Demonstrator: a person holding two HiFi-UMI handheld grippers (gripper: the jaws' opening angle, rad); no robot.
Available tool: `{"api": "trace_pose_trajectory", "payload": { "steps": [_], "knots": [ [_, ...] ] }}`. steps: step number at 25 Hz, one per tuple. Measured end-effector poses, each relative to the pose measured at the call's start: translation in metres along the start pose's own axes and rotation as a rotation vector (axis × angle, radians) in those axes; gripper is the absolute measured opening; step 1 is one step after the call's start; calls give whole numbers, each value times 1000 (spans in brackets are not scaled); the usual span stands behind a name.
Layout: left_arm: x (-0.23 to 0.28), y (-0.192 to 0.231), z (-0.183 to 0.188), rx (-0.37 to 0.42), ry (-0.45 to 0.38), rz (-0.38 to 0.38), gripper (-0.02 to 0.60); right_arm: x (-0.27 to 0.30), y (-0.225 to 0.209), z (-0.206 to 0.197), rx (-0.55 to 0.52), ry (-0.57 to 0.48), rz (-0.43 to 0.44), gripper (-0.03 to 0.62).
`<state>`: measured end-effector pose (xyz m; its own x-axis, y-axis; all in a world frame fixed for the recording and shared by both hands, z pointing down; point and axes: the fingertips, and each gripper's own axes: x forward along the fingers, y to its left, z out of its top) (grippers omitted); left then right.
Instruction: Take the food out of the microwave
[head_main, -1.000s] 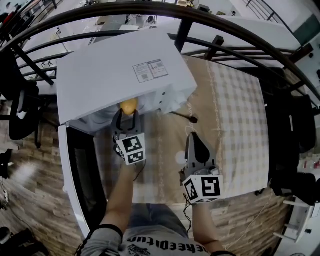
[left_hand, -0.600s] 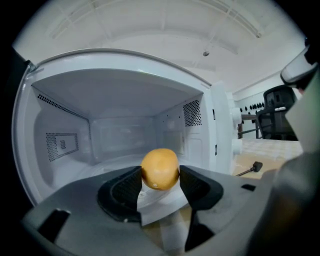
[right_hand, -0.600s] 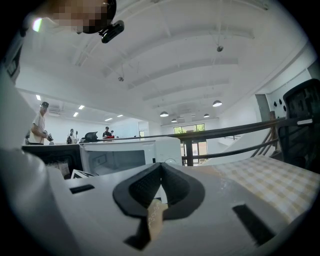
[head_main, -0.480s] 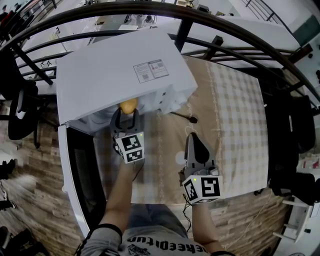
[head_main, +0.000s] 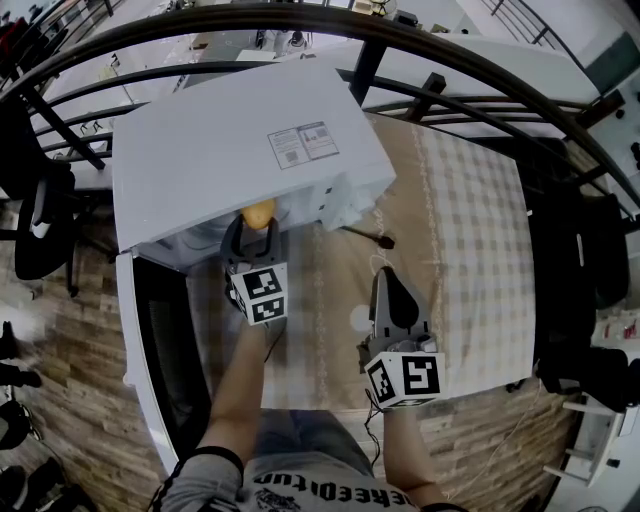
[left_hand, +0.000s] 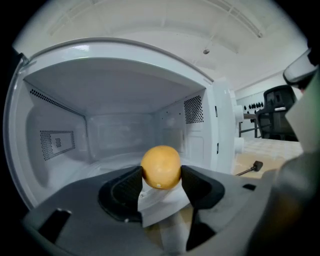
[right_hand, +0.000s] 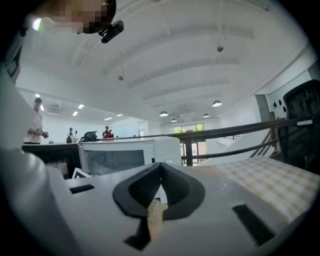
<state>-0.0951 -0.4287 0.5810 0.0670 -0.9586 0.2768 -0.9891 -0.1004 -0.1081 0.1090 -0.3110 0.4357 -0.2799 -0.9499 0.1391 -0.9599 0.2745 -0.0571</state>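
The white microwave (head_main: 230, 150) stands on the table with its door (head_main: 150, 340) swung open to the left. An orange (head_main: 259, 212) lies at the front of its cavity. My left gripper (head_main: 250, 228) reaches into the mouth of the microwave, and its jaws are opening with the orange (left_hand: 160, 167) between the fingertips. The pads (left_hand: 131, 182) flank its sides closely without visibly squeezing it. My right gripper (head_main: 388, 285) hovers over the table to the right, shut and empty, with its tips meeting in the right gripper view (right_hand: 161, 167).
A checked cloth (head_main: 470, 230) covers the table to the right of the microwave. A small black plug on a cord (head_main: 385, 239) lies beside the microwave. Dark railings (head_main: 450, 90) run behind, and office chairs (head_main: 40, 220) stand at the left.
The left jaws stand slightly wider around the orange than before. Neither hand has shifted.
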Motion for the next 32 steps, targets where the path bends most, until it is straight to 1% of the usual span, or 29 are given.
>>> {"api": "trace_pose_trajectory", "payload": {
  "steps": [3,8,13,16,21,27,32],
  "knots": [
    [-3,0,0,-2,3,-3,239,0,0,2,1,-3,-1,6],
    [-12,-2,3,-33,-9,-24,236,-1,3,4,1,-9,8,6],
    [-29,-3,8,-36,-2,-41,236,-5,8,8,3,-20,23,6],
    [-44,-3,10,-48,1,-50,235,-9,10,11,8,-31,32,6],
    [-71,0,18,-96,2,-52,235,-17,15,16,9,-42,51,6],
    [-108,1,29,-96,-5,-39,235,-31,20,25,5,-59,73,5],
    [-134,-1,39,-96,-19,-44,235,-44,24,33,-3,-69,93,6]
  ]
}}
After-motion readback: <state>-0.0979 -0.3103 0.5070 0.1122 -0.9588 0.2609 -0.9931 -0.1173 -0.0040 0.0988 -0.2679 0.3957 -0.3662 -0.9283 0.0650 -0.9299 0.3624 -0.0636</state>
